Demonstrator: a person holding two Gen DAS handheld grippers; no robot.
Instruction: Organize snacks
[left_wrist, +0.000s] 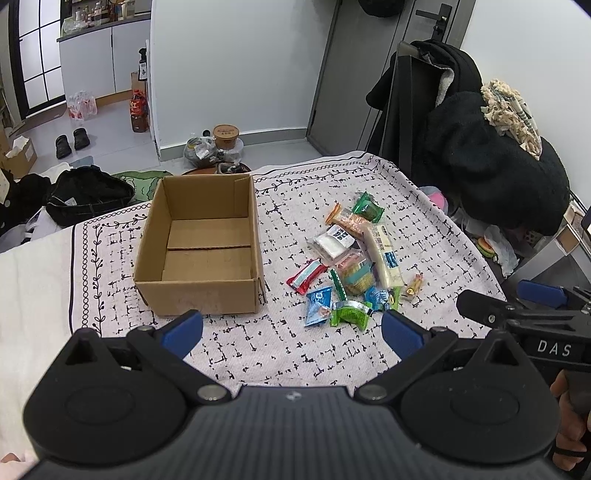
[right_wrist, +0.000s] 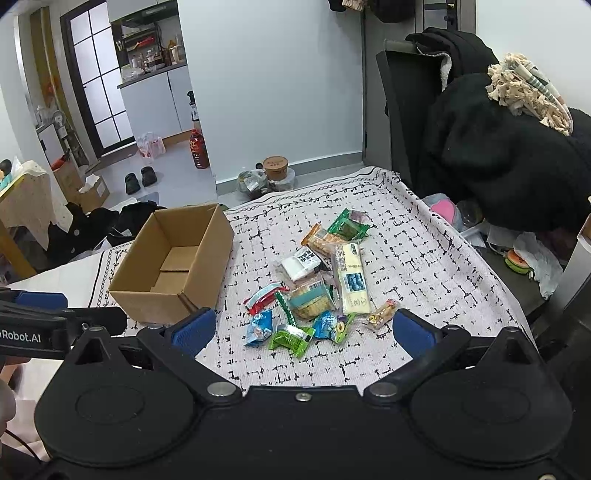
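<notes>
Jaws wide, both grippers (left_wrist: 291, 328) (right_wrist: 303, 328) (above cloth (left_wrist: 295, 350))

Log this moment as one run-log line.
left gripper open | right gripper open | cardboard box empty | snacks piled beside box

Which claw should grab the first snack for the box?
Probably the right claw: it's open with the snack pile straight ahead. The left claw, also open, faces between the empty box and the pile.
</notes>
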